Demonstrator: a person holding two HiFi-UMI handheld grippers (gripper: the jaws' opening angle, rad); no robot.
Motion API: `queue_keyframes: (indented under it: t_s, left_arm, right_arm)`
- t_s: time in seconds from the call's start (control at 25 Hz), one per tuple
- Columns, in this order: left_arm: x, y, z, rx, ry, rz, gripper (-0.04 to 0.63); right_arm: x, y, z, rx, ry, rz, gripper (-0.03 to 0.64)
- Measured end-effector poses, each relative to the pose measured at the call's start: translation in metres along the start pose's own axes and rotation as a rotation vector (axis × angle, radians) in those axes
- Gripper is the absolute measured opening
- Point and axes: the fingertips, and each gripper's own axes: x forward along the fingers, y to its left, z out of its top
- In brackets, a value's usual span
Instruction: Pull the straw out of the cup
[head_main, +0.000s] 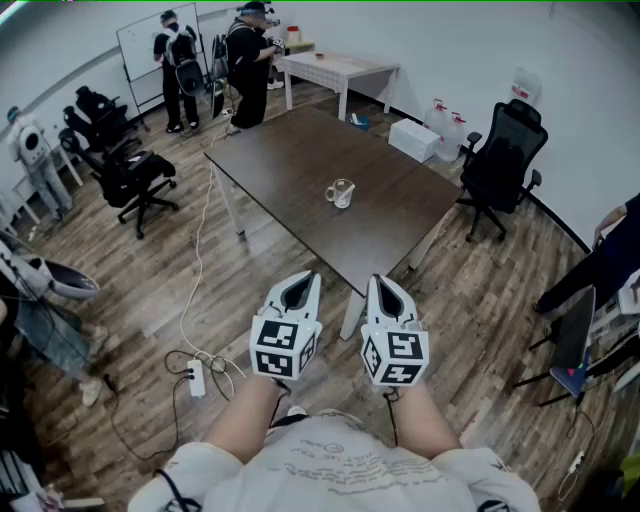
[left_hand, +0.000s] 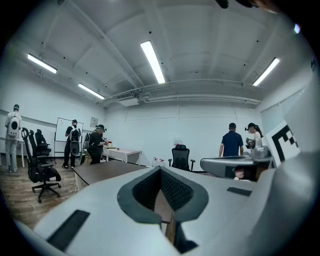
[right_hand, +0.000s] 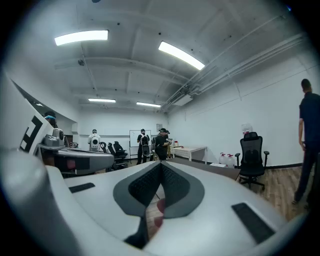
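Just hanging back from the table (head_main: 300, 160), left gripper (head_main: 300, 281) and right gripper (head_main: 385, 283) both pinched closed on nothing, probably waiting on the approach to the cup (head_main: 340, 193) way off mid-table.

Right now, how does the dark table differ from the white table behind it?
Colour: the dark table has a brown top; the white table is pale all over. Size: the dark table is larger than the white table. Load: the dark table bears only a clear cup; the white table has a small item at its left end. Both stand on pale legs.
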Motion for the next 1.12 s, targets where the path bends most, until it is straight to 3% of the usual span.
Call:
queue_keyframes:
  t_s: [0.48, 1.12]
  left_arm:
    - [-0.008, 0.017, -0.008, -0.015, 0.013, 0.019, 0.0]
    - [0.002, 0.08, -0.019, -0.024, 0.015, -0.046, 0.0]
  right_arm:
    - [0.005, 0.019, -0.003, 0.017, -0.011, 0.033, 0.009]
    - [0.051, 0.062, -0.014, 0.017, 0.005, -0.016, 0.009]
